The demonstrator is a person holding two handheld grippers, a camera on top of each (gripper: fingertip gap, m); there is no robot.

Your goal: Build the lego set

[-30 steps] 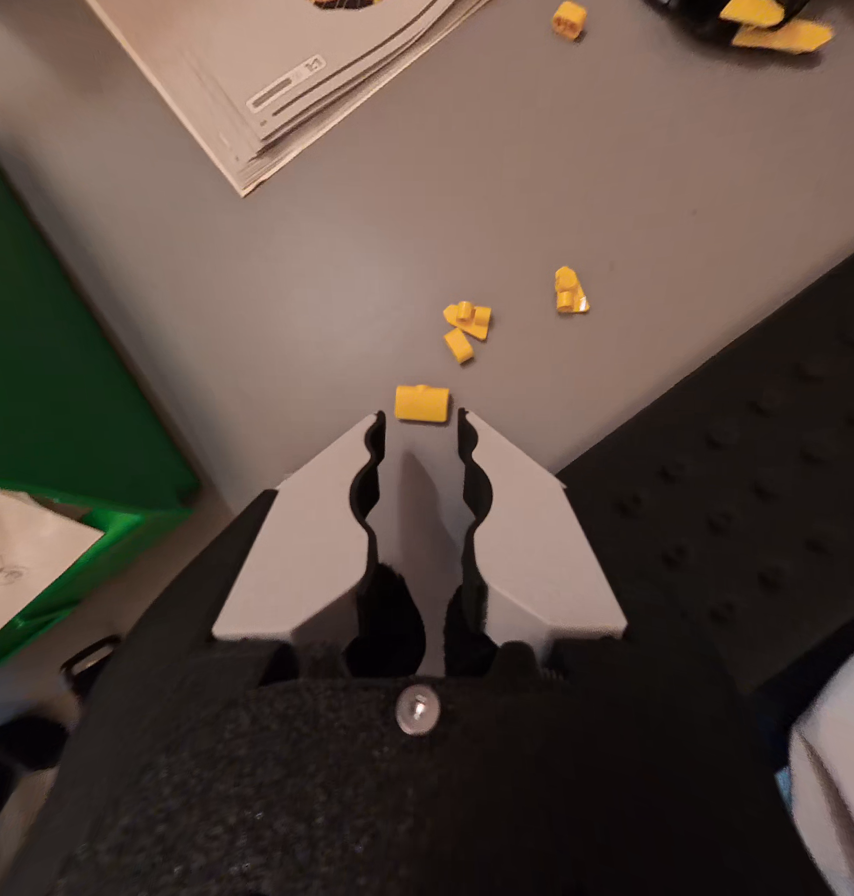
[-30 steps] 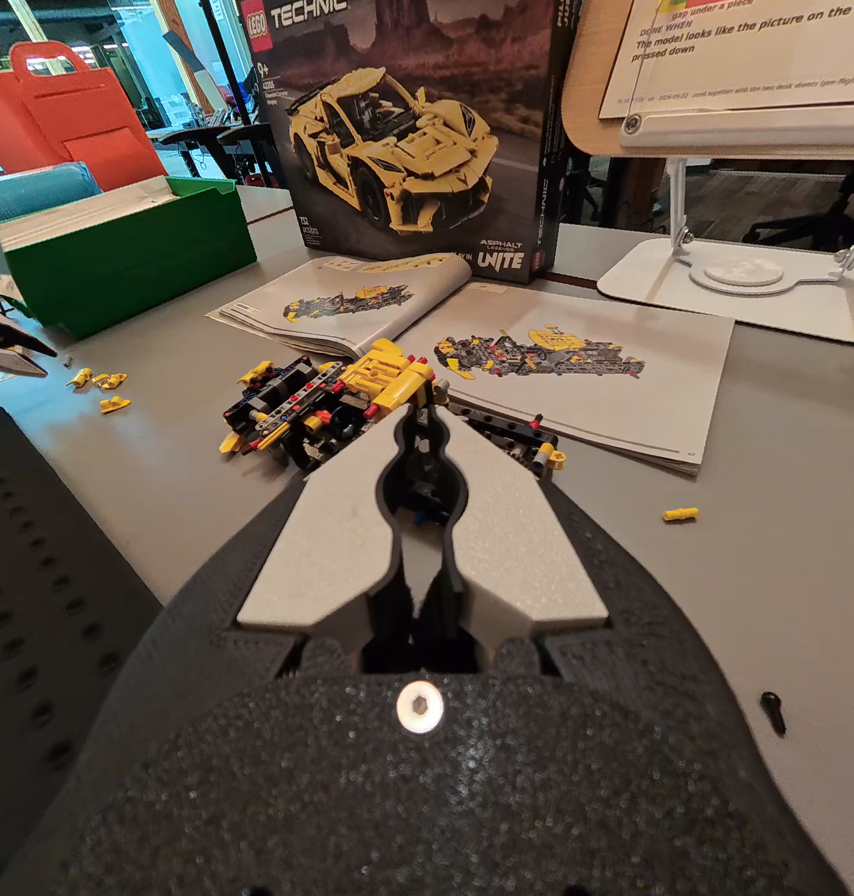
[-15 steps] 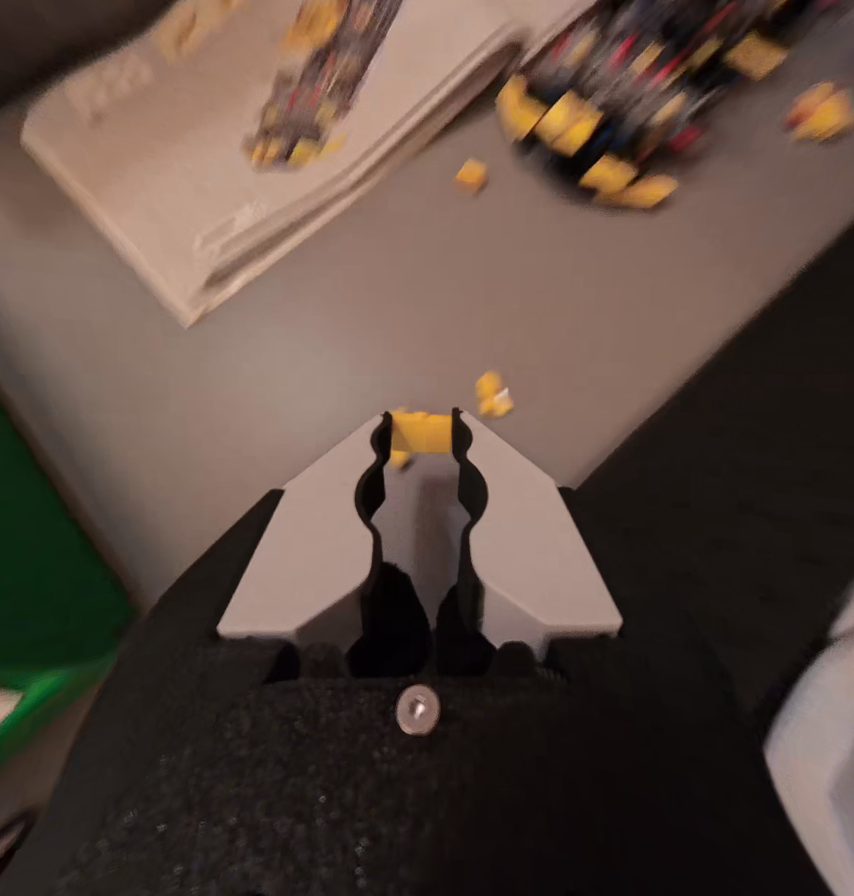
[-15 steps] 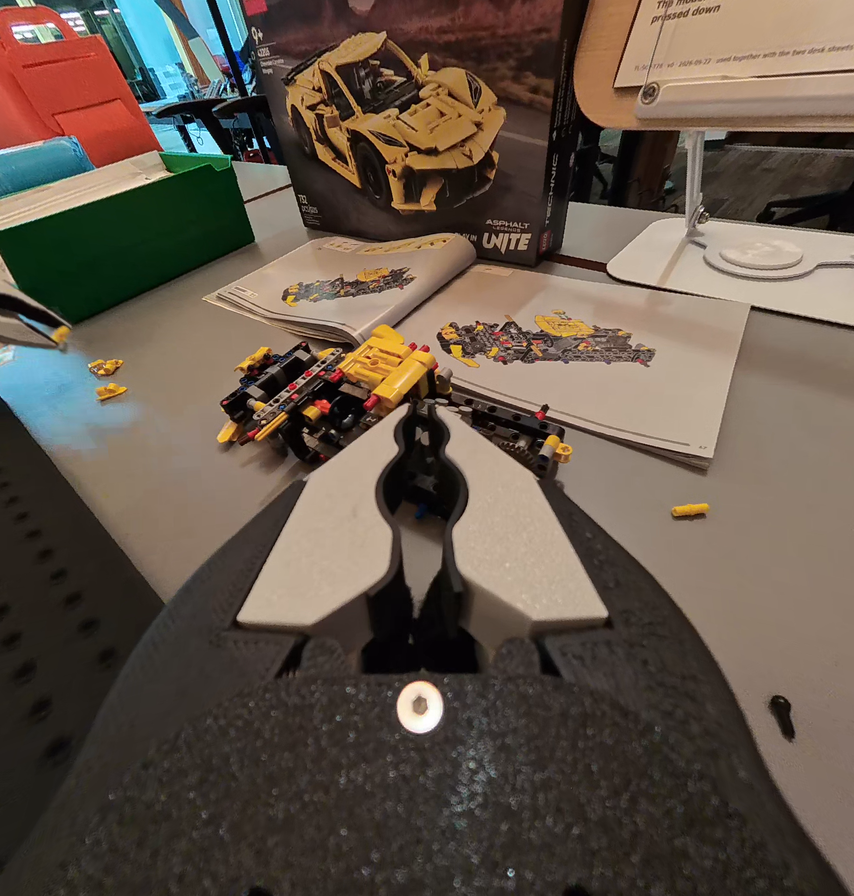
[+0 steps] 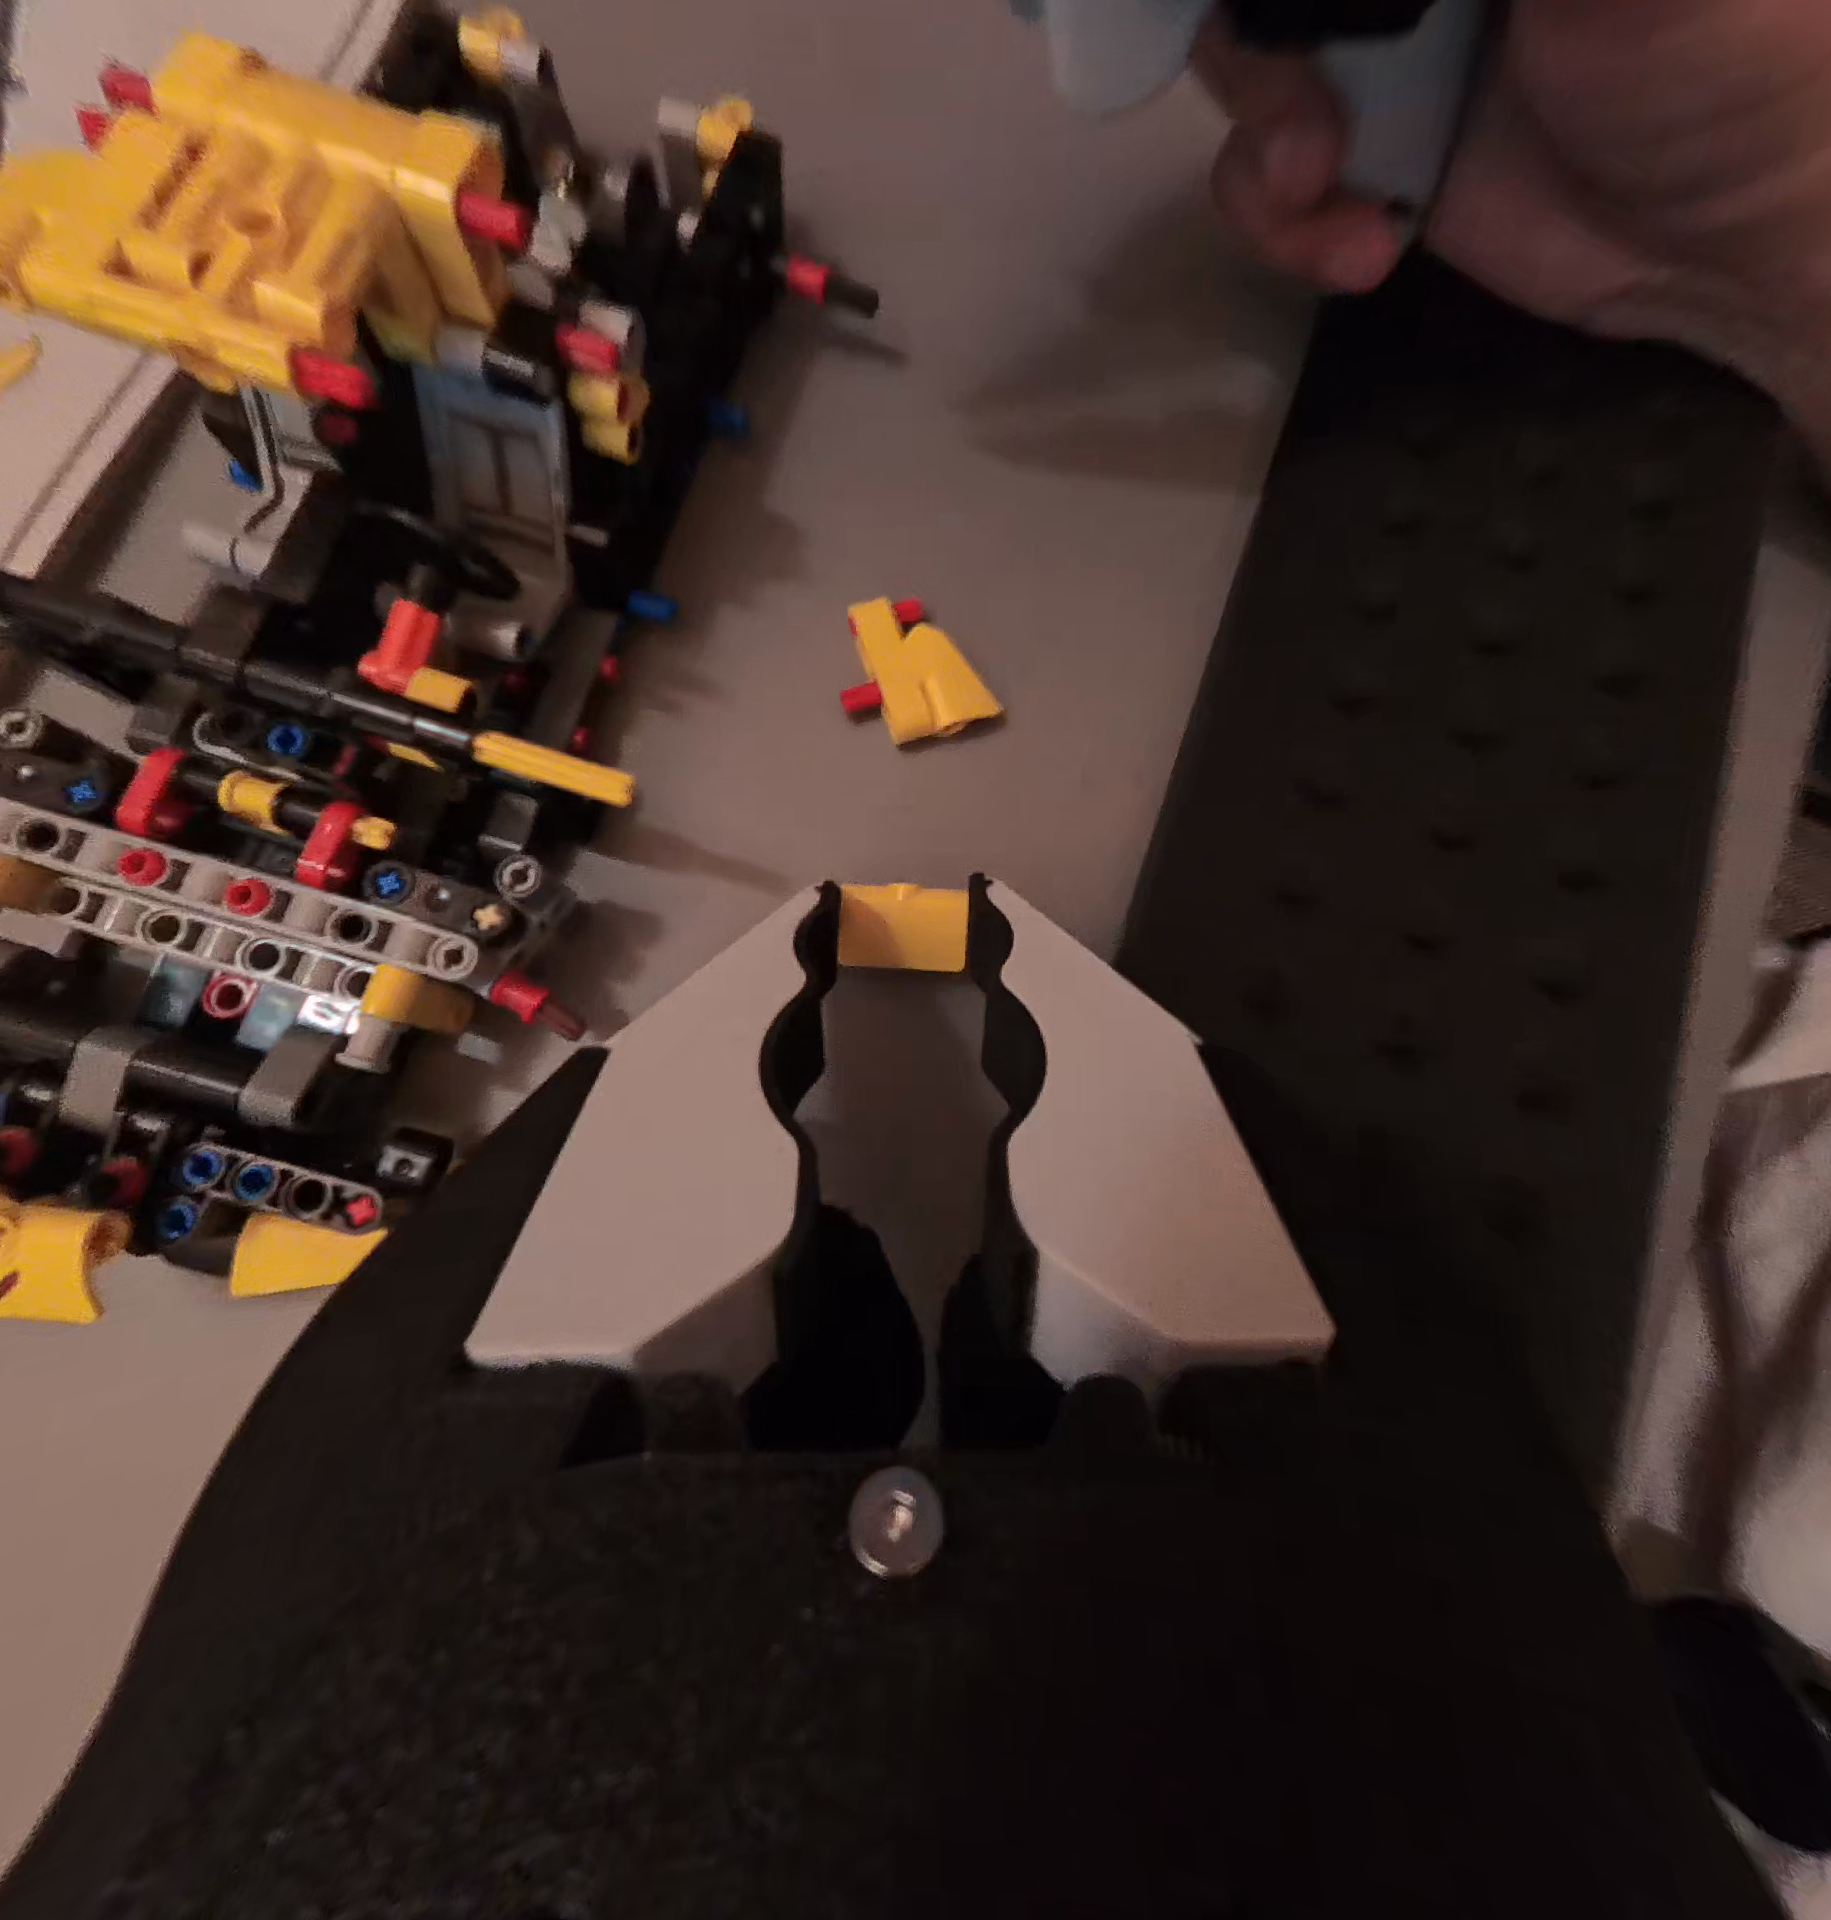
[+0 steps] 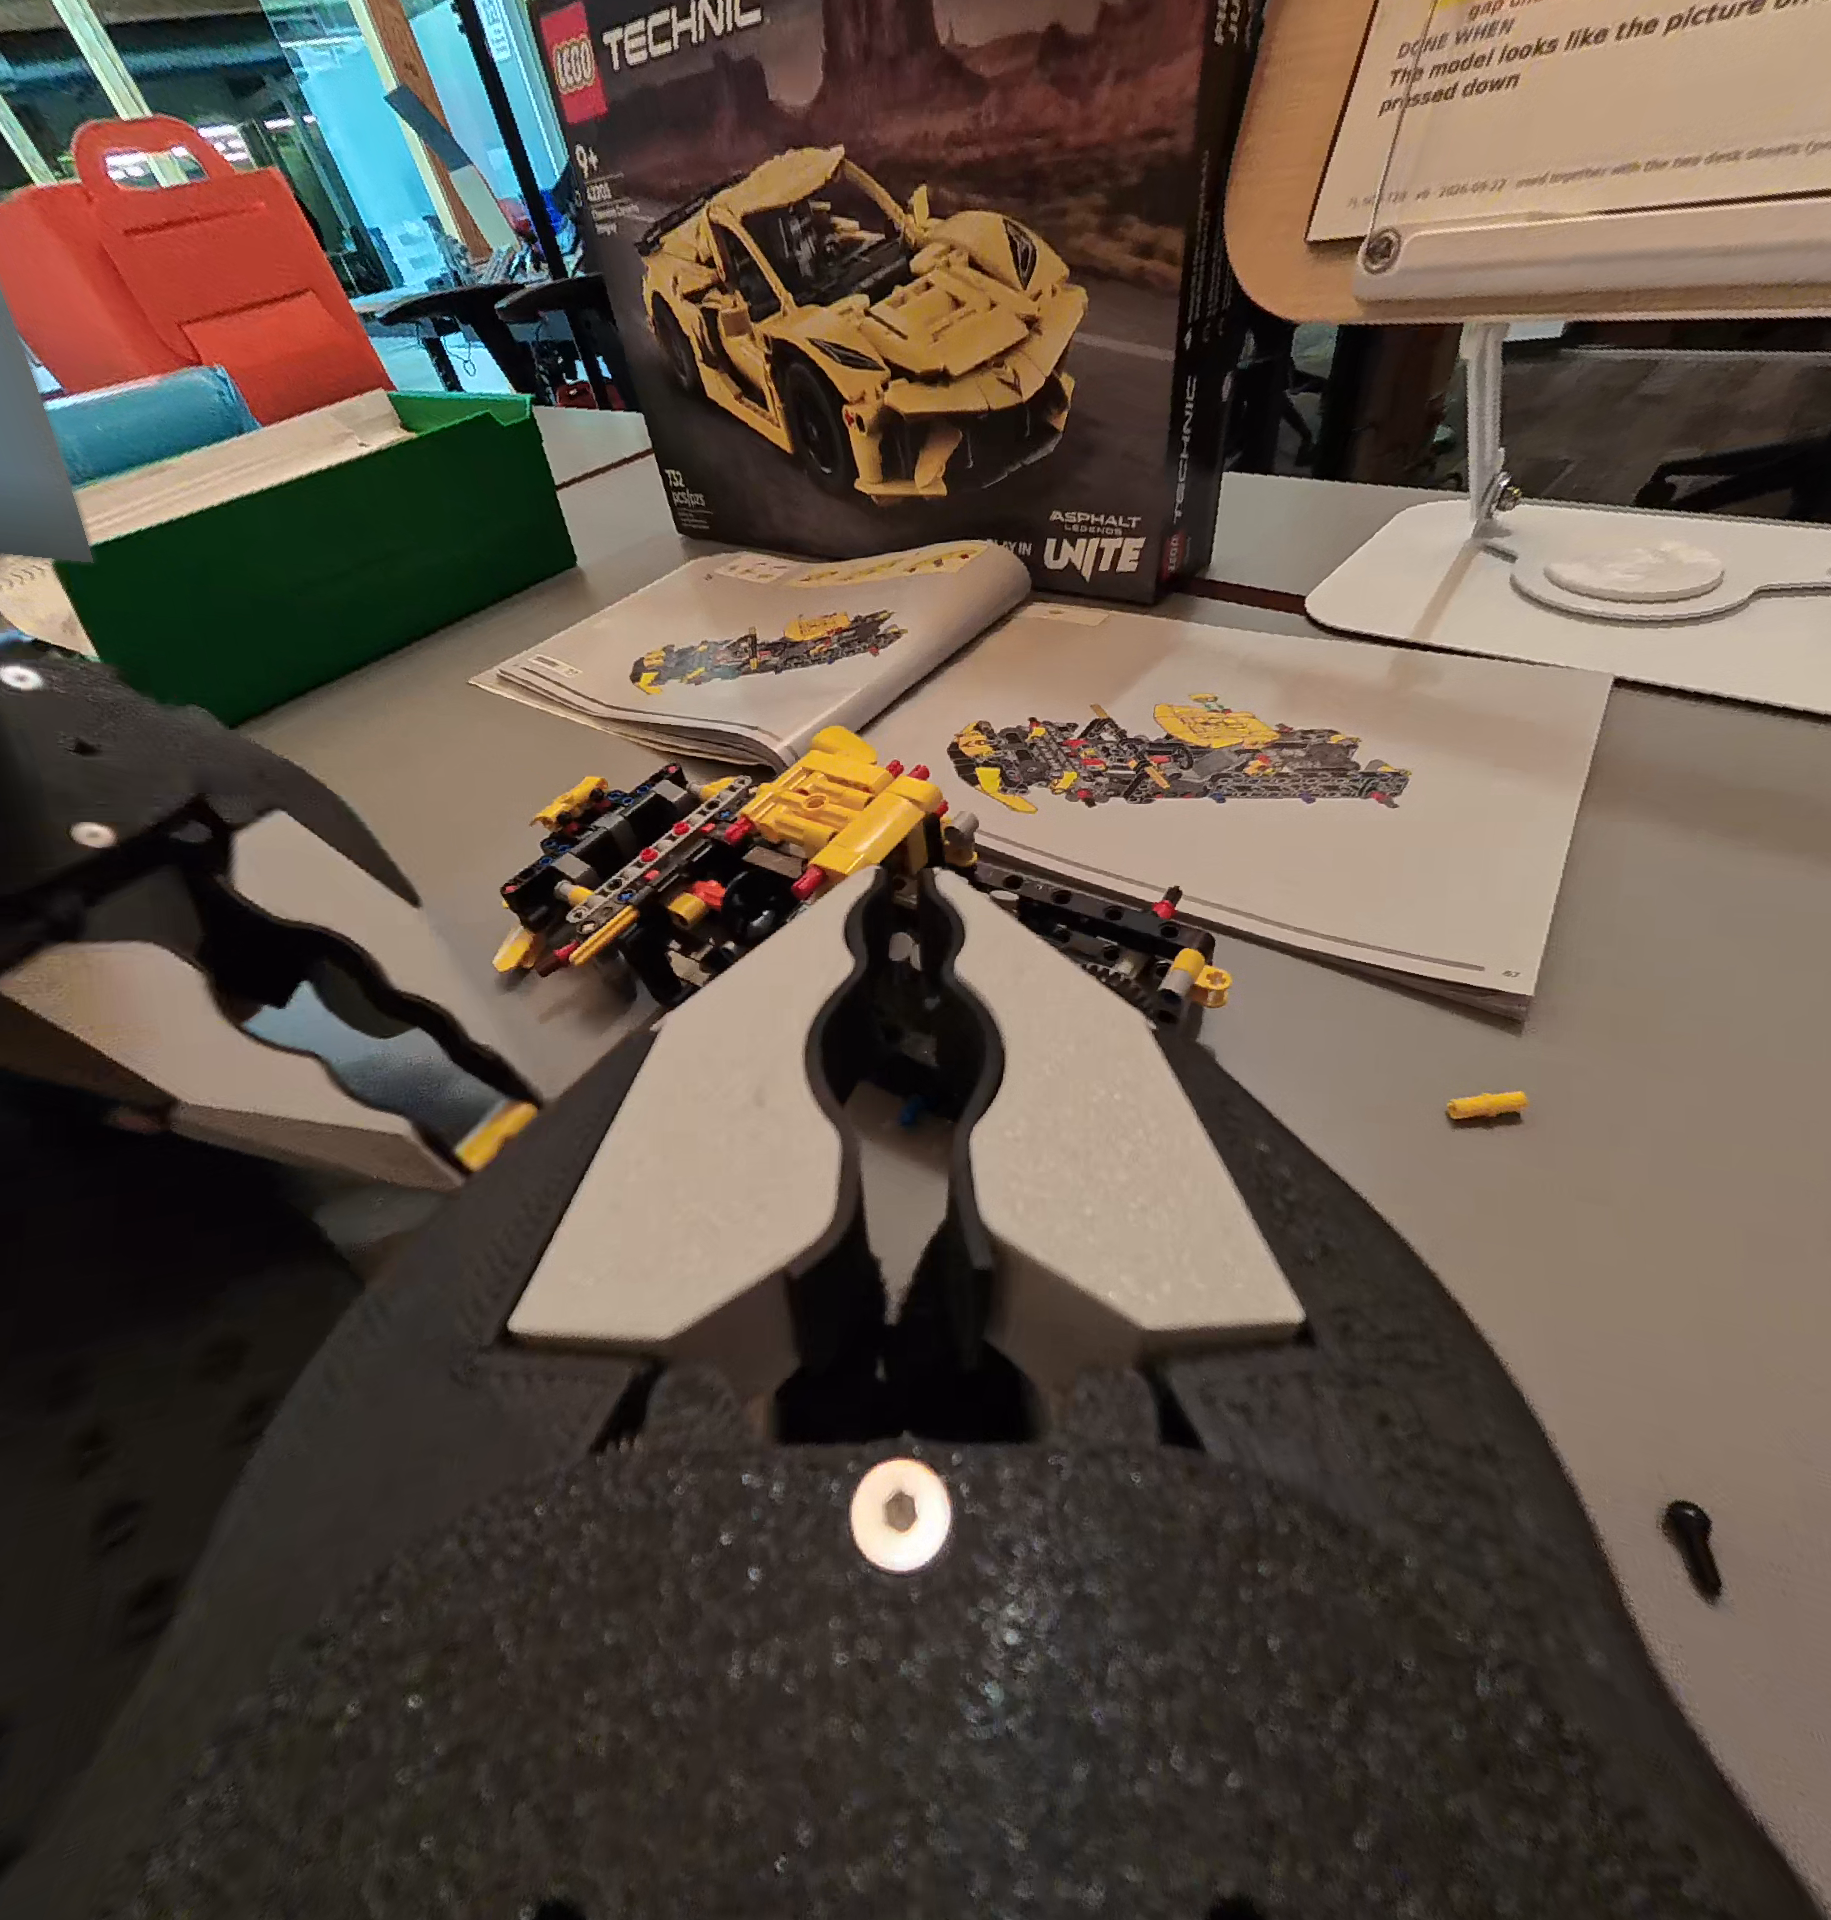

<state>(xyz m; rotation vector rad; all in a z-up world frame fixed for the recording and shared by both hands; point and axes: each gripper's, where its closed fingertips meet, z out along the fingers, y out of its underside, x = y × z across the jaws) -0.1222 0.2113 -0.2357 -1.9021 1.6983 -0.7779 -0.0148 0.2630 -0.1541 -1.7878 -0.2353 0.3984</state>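
Since 1 s ago the left gripper [image 5: 900, 894] has picked the yellow piece [image 5: 903, 925] off the table [image 5: 1046, 499] and swung over beside the chassis [image 5: 267, 727]; the piece, which lay just ahead of its tips, is now pinched between the tips, clear of the table. Right gripper [image 6: 900, 883] has barely shifted: nearly closed w/ a thin slit between the tips, right at the chassis [image 6: 745, 862], but whether it's grasping any part can't be told. Chassis is black/grey w/ red + blue pins and a yellow block on top, lying on the table in front of the open booklet [image 6: 994, 707]. A loose yellow part w/ red pins [image 5: 921, 675] lies btwn chassis and black mat [image 5: 1462, 727]. In the right view the left gripper [image 6: 495, 1117] shows at left, yellow piece at its tip. A yellow pin [image 6: 1485, 1107] and black pin [image 6: 1692, 1543] lie apart to the right. Behind: set box [image 6: 890, 291] w/ a yellow car pictured and printed branding, green bin [image 6: 308, 561], white stand [image 6: 1617, 582] holding a printed sheet. A hand [image 5: 1617, 156] shows top right in the left view.
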